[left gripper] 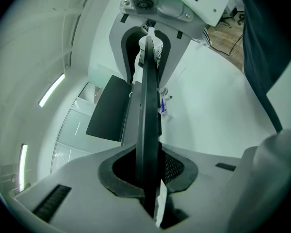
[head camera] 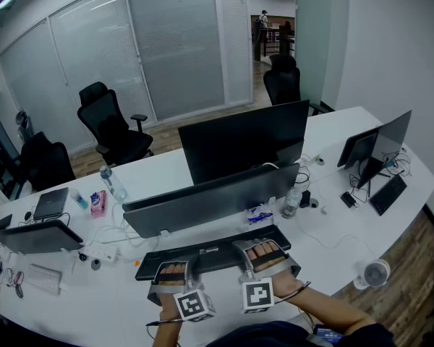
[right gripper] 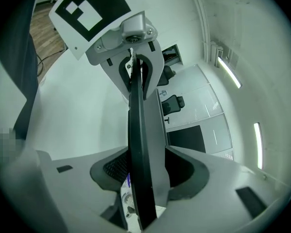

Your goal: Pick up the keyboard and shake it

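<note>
- Jaws of the left gripper point(left gripper: 148, 173) were clamped on one end of the black keyboard point(left gripper: 148, 106).
- The right gripper point(right gripper: 141, 171) had its jaws apart, with the keyboard's other end between them and a gap beside one pad.
- The keyboard spanned both grippers, above the white desk point(head camera: 333, 215) and just in front of the wide monitor point(head camera: 210, 197).
- Whether it rested on the desk could not be told.

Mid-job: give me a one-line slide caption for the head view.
Left claw grips the black keyboard at the white desk; right claw sits open around it.
</note>
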{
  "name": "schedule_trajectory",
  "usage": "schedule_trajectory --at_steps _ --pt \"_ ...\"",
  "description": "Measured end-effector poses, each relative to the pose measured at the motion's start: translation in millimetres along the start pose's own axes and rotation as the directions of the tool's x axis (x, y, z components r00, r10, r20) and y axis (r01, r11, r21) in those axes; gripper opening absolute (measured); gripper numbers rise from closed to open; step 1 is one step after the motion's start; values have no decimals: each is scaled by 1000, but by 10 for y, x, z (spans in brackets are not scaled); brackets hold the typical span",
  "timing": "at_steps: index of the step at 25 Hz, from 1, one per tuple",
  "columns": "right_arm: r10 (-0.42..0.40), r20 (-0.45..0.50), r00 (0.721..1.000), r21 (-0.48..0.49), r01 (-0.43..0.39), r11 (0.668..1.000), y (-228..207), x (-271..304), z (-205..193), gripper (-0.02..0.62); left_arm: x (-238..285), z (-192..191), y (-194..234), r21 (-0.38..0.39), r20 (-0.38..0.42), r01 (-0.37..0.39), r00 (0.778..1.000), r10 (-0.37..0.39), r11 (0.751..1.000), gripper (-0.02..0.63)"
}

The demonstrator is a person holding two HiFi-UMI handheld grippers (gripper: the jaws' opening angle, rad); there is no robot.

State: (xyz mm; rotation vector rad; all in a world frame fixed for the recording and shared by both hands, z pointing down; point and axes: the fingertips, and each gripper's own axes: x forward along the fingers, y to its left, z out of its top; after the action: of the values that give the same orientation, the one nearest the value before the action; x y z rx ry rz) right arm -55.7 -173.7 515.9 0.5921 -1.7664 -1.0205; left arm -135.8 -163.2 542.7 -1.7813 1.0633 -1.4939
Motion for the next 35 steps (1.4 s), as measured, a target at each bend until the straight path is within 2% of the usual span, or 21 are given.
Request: schedule_trajectory --at_steps 17,22,26,29,35 --pt "-115 67 991 122 106 987 -387 -342 49 196 61 -306 193 -116 -54 -33 998 27 993 91" --pt "-108 64 992 144 98 985 -427 -359 1 196 81 -338 270 -192 -53 -42 998 33 980 91" --pt "-94 70 993 158 82 984 -379 -349 -2 195 80 -372 304 -225 -56 -48 998 36 973 91" --pt "-93 74 993 167 79 983 -368 -346 3 195 76 -390 320 -269 -41 -40 999 31 962 91" --pt "-81 75 994 193 66 979 -349 -346 -10 195 22 -398 425 -388 -4 -40 999 42 921 91"
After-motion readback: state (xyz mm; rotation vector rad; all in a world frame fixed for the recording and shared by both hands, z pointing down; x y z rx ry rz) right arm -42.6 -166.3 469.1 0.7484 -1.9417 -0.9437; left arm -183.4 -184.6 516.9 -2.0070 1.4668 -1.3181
